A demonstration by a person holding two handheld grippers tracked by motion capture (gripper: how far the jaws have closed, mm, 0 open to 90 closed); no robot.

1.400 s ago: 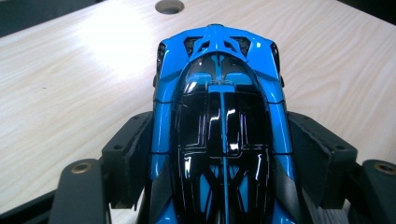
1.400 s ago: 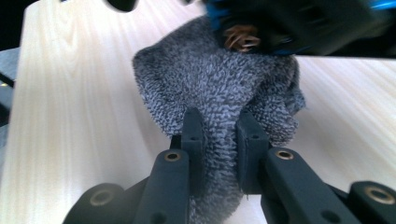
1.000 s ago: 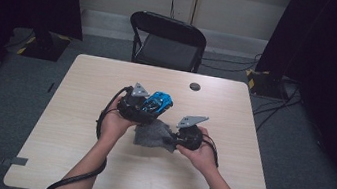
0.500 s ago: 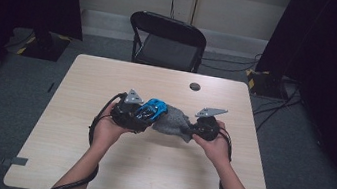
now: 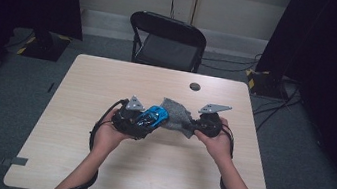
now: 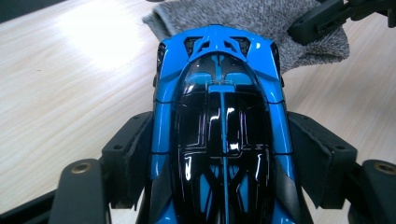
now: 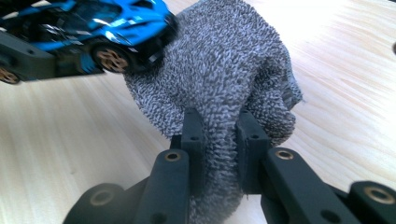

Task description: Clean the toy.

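A blue and black toy car (image 6: pixel 219 116) sits lengthwise between the jaws of my left gripper (image 6: pixel 219 158), whose pads press on its two sides. From above, the car (image 5: pixel 152 116) and left gripper (image 5: pixel 140 118) hover over the table's middle. My right gripper (image 7: pixel 219 149) is shut on a bunched grey terry cloth (image 7: pixel 224 70), and the cloth's far end touches the car's nose (image 7: pixel 156 25). In the high view the cloth (image 5: pixel 177 114) spans between the car and the right gripper (image 5: pixel 197 125).
The light wooden table (image 5: pixel 95 164) has a small dark round cap (image 5: pixel 195 86) near its far edge. A black folding chair (image 5: pixel 169 41) stands behind the table. Cables trail from both grippers past the forearms.
Both hands have moved toward the far side of the table. The right gripper swung out to the right with the cloth, which now stretches between it and the car.
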